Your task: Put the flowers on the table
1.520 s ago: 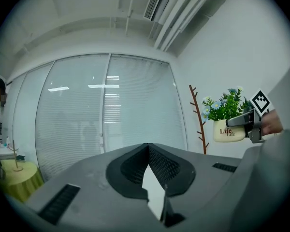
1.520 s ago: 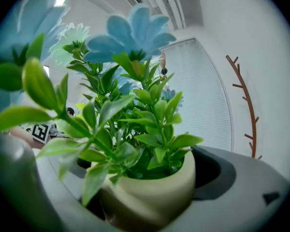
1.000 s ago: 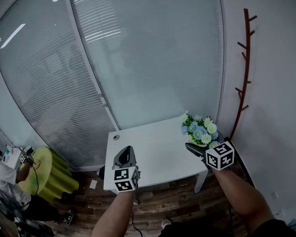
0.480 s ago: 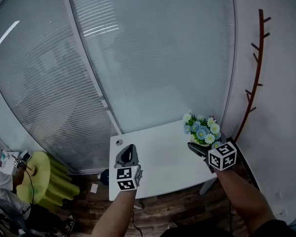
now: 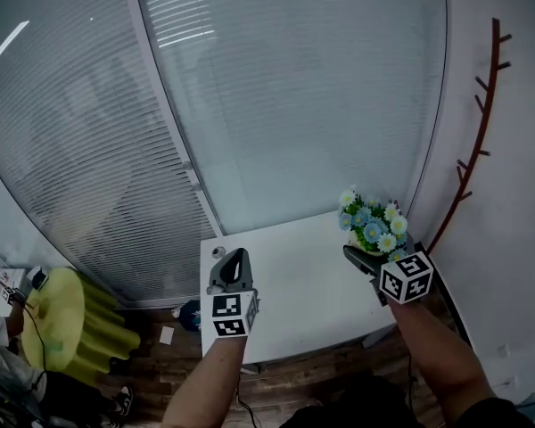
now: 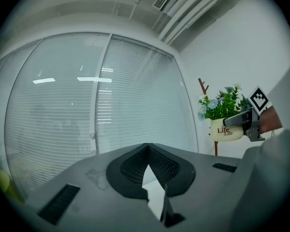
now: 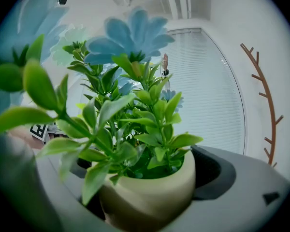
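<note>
A cream pot of blue, white and yellow flowers [image 5: 372, 227] is held over the right end of the white table [image 5: 290, 288]. My right gripper [image 5: 363, 253] is shut on the pot, its jaws pressing the pot's sides [image 7: 150, 192]; the leaves and blooms [image 7: 121, 81] fill the right gripper view. In the left gripper view the flowers [image 6: 225, 102] hang clear of the tabletop beside the right gripper [image 6: 242, 121]. My left gripper [image 5: 235, 259] hovers over the table's left half, shut and holding nothing [image 6: 146, 147].
A small round object [image 5: 218, 251] lies at the table's far left corner. Glass walls with blinds [image 5: 250, 105] stand behind the table. A brown branch-shaped coat rack [image 5: 481, 141] stands by the right wall. A yellow-green seat [image 5: 67, 328] stands on the wooden floor at left.
The head view has tilted up and both grippers sit a little further right. The right gripper still holds the pot over the table's right end; the left stays shut.
</note>
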`<action>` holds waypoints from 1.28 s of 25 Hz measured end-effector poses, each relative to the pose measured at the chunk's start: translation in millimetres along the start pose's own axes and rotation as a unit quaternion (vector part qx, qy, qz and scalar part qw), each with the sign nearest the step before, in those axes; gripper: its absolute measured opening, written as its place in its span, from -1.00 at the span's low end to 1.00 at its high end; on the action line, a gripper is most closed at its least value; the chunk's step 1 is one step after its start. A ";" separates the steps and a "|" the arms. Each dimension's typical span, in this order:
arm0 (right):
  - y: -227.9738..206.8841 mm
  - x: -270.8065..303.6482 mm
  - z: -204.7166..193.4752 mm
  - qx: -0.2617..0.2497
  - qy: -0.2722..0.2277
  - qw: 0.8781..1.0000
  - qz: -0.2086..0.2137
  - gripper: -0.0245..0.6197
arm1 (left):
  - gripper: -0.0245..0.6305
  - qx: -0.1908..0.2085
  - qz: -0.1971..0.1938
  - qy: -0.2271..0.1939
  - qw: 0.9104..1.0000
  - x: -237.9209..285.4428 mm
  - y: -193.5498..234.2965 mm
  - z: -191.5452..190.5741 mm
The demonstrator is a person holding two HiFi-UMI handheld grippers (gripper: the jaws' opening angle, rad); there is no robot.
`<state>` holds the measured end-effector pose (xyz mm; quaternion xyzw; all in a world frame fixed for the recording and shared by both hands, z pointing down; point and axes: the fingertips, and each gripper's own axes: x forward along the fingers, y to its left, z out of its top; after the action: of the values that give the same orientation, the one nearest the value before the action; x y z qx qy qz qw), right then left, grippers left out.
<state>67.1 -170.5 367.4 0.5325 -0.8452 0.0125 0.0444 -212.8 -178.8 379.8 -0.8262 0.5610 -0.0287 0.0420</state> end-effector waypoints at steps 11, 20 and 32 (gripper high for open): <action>18.6 40.1 -18.9 0.003 0.015 1.000 0.019 0.82 | -0.91 -0.004 0.014 0.010 1.000 1.0 24.5 -20.8; 3.3 92.3 -25.7 0.008 0.020 0.999 0.050 0.82 | -0.91 -0.011 0.028 0.042 0.999 44.2 38.9 -41.3; -34.0 145.0 -63.0 0.026 0.030 0.996 0.077 0.82 | -0.91 0.003 0.040 0.041 0.998 113.5 31.3 -57.4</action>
<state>39.5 -311.2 442.0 0.4664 -0.8812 0.0535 0.0552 -205.3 -297.9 433.8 -0.8013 0.5945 -0.0628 0.0225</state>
